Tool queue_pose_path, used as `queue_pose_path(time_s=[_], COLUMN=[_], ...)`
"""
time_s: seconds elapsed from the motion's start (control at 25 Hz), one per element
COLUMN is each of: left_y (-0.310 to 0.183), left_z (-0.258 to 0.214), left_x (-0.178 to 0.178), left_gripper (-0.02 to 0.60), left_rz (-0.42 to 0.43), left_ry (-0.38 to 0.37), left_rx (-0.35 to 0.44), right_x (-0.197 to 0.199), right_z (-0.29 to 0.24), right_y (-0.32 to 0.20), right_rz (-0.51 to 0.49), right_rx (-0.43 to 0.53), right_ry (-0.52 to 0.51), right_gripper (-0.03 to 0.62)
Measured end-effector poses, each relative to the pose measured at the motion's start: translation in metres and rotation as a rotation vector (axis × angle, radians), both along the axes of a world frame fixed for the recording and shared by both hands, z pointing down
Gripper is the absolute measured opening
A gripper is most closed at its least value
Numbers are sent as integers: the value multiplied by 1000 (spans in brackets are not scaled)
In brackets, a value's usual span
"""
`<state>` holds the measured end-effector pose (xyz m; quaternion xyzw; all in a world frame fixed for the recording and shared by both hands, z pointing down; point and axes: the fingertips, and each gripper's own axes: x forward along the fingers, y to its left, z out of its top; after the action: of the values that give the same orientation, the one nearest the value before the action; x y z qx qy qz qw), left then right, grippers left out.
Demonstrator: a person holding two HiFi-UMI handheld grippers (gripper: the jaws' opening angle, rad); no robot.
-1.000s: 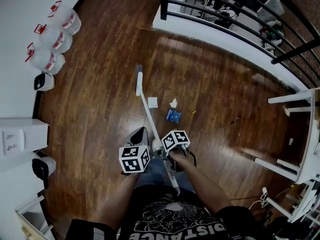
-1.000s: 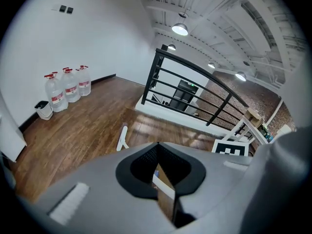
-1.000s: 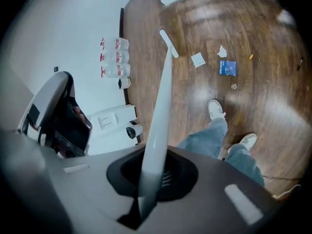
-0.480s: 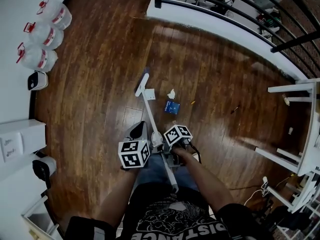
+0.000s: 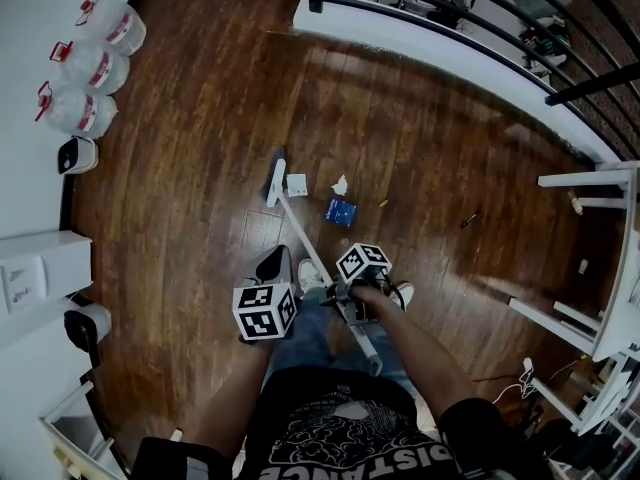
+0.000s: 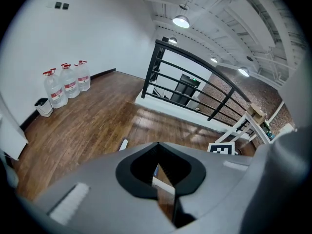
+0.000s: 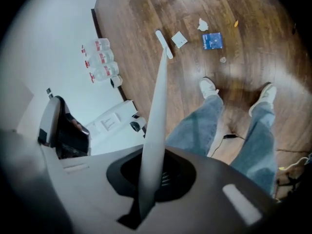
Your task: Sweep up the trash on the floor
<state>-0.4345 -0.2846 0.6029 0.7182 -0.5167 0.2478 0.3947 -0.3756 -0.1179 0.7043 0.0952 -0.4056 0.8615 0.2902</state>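
Observation:
My right gripper (image 5: 345,293) (image 7: 151,179) is shut on the white handle of a broom (image 5: 300,230) that slants down to the floor. The broom head (image 5: 275,178) (image 7: 163,44) rests just left of a white square of paper (image 5: 297,183) (image 7: 179,39). To its right lie a crumpled white scrap (image 5: 340,185) (image 7: 203,24), a blue packet (image 5: 342,211) (image 7: 212,41) and a small orange bit (image 5: 383,204). My left gripper (image 5: 268,303) (image 6: 163,189) is shut on a thin flat edge, apparently of the grey dustpan (image 5: 272,265) held above the floor.
Three water jugs (image 5: 85,68) and a small white bin (image 5: 75,153) line the left wall, with a white cabinet (image 5: 35,273) below them. A black railing (image 5: 450,23) runs across the top. White table legs (image 5: 580,258) stand right. The person's shoes (image 7: 208,87) are near the trash.
The broom head has come closer to the white square of paper and now sits right beside it. The right gripper has drawn slightly back along with the handle.

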Motion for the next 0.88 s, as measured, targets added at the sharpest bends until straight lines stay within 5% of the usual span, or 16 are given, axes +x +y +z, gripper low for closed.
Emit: queue_pose_path(time_s=[0.36,0.6,0.88], left_y=[8,12,24], left_z=[1,1,-2], left_x=[16,34,65], left_gripper=[5,5,5], left_rz=[-32,-32,-12], left_ry=[-10,-9,-6], left_rx=[-11,-8,-3], right_x=[46,95,159], right_z=[22,36,43], right_y=[11,19,25], right_rz=[-138,-385,-530], right_rx=[46,167,231], right_ry=[129,240,316], right_gripper=[0,0,0])
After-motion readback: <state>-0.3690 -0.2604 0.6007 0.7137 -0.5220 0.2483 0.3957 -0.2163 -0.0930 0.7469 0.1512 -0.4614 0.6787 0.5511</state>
